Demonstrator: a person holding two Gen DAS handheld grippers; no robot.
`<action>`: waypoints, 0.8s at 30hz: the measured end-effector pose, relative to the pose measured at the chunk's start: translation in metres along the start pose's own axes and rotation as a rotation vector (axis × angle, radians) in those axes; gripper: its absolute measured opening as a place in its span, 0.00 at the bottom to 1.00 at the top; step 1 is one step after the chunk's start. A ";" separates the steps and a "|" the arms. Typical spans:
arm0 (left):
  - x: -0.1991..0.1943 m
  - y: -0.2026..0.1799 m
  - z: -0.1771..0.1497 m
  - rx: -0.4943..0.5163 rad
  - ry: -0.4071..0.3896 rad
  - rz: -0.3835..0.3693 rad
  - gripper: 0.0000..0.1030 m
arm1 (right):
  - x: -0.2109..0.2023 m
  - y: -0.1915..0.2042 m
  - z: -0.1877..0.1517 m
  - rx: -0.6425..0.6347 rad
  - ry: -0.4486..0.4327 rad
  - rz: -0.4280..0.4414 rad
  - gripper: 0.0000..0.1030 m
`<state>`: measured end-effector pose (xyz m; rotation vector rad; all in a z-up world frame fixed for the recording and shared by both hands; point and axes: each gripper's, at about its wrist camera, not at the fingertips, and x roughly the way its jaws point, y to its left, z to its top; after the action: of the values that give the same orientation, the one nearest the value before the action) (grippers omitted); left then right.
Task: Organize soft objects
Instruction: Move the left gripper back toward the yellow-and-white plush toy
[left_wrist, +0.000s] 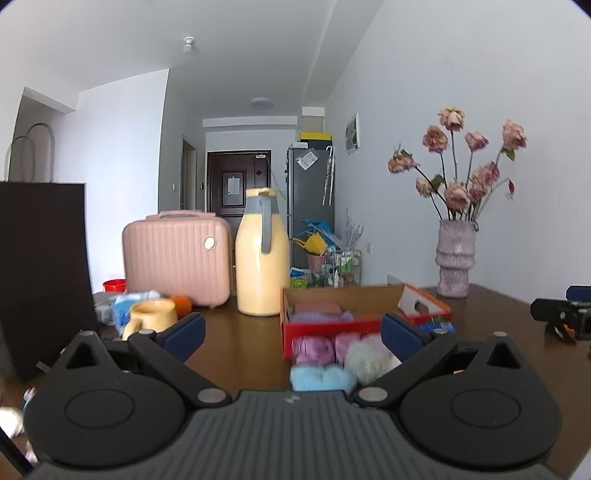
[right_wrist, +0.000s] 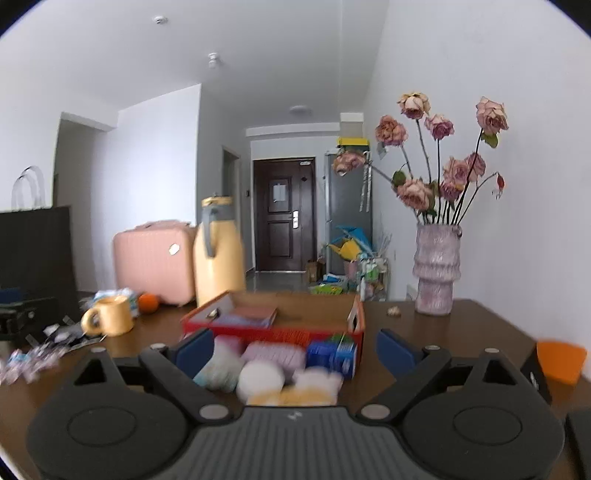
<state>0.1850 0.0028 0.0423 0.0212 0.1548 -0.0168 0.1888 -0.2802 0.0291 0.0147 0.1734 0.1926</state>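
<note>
An open red cardboard box (left_wrist: 325, 326) stands on the brown table, with soft pink and lilac pieces inside; it also shows in the right wrist view (right_wrist: 273, 334). Soft balls lie in front of it: purple (left_wrist: 312, 349), whitish (left_wrist: 367, 356) and light blue (left_wrist: 321, 376). In the right wrist view, blurred soft things lie there: a white ball (right_wrist: 260, 376), a pale blue-grey piece (right_wrist: 219, 371), a yellow-white plush (right_wrist: 295, 393) and a blue pack (right_wrist: 332, 356). My left gripper (left_wrist: 291, 334) is open and empty just before the balls. My right gripper (right_wrist: 295, 349) is open and empty above the pile.
A yellow jug (left_wrist: 262, 254), a pink case (left_wrist: 177, 258), a yellow mug (left_wrist: 151, 317) and an orange (left_wrist: 183, 304) stand left of the box. A vase of dried roses (left_wrist: 456, 258) is at the right. The other gripper (left_wrist: 561, 314) shows at the right edge. A black bag (left_wrist: 40, 266) stands left.
</note>
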 end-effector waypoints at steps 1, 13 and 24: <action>-0.009 -0.001 -0.006 0.001 0.001 0.003 1.00 | -0.010 0.004 -0.008 -0.006 -0.001 0.000 0.92; -0.079 0.005 -0.068 -0.046 0.053 -0.013 1.00 | -0.073 0.027 -0.075 0.036 0.023 -0.020 0.93; -0.038 0.003 -0.065 -0.050 0.106 -0.018 1.00 | -0.030 0.026 -0.068 0.048 0.091 0.008 0.92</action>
<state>0.1371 0.0074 -0.0157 -0.0291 0.2610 -0.0300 0.1434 -0.2601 -0.0325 0.0539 0.2688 0.1976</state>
